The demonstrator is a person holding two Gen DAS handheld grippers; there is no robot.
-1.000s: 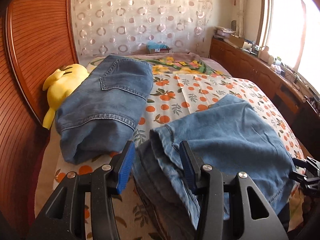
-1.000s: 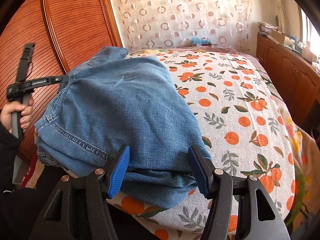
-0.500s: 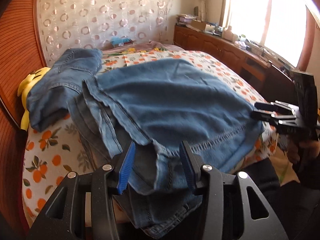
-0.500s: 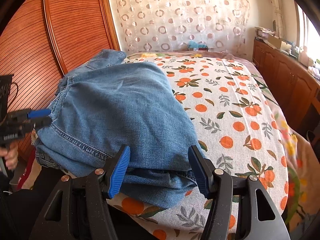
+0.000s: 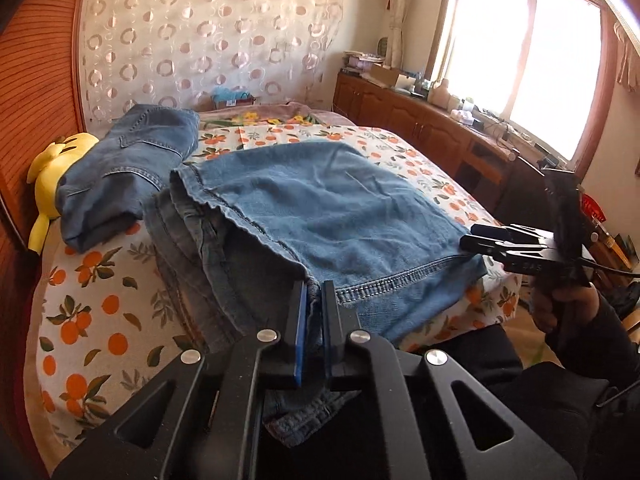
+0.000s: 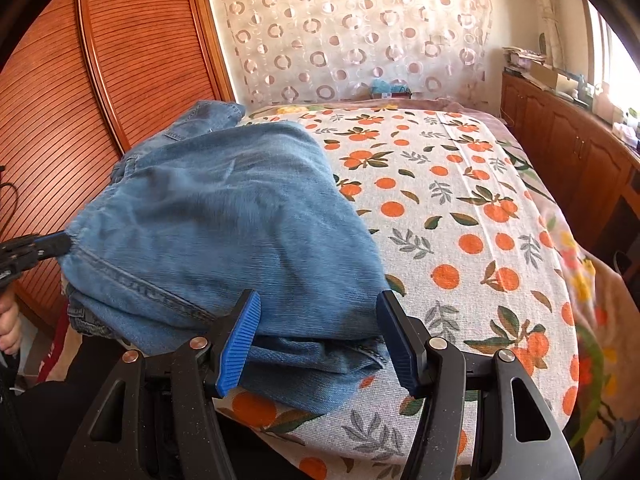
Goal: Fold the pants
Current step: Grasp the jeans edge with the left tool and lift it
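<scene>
Left wrist view: the jeans are lying partly folded on the bed, and their near hem corner is being pinched between the pressed-together fingers of the left gripper. A second pair of jeans is resting beside a yellow plush toy. Right wrist view: the right gripper is being held spread wide around the opposite hem corner, with nothing yet being clamped. For a clean fold, that corner is probably best being pinched through every layer, level with the left grip, so the hem is being lifted evenly and the edges are being kept aligned.
</scene>
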